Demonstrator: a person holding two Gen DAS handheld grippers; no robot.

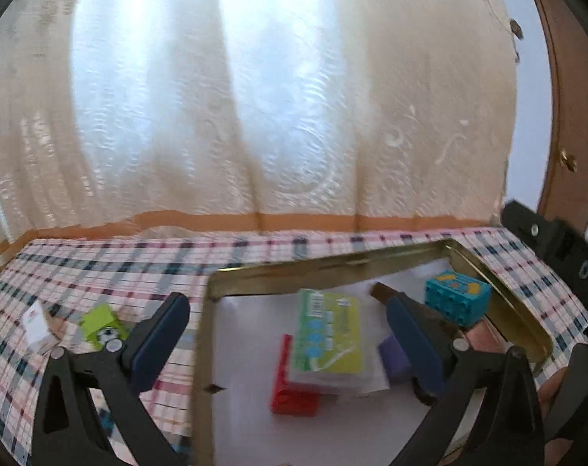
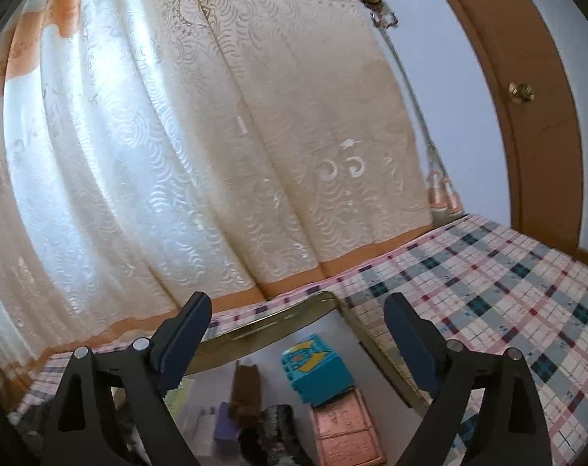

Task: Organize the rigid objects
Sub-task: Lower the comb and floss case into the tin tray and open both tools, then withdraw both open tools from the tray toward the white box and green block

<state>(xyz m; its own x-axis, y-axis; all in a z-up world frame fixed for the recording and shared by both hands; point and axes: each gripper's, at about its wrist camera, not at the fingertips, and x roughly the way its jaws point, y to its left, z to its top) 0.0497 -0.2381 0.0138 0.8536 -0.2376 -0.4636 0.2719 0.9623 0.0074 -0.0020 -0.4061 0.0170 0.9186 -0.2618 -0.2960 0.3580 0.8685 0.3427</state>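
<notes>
The tray (image 1: 503,299), a shallow gold-rimmed metal rectangle with a white floor, lies on the plaid-clothed surface (image 1: 100,268) toward its far right corner, its far rim close to the curtain (image 1: 255,97) that hangs along the surface's back edge. Open cloth stretches left of the tray and, in the right wrist view, right of it to the door frame (image 2: 542,155). Inside the tray a green-and-yellow flat packet (image 1: 329,334) leans over a red studded brick (image 1: 294,396); a teal block (image 1: 457,299) sits in the far right corner on a copper-pink embossed slab (image 2: 344,431), beside a purple block (image 1: 395,357). A brown bar (image 2: 247,388) and something dark below it are too blurred to identify. Outside the tray's left rim lies a lime-green toy (image 1: 100,324), partly hidden. The left gripper (image 1: 290,338) gapes wide over the tray, empty; the right gripper (image 2: 298,330) is also spread wide, holding nothing.
</notes>
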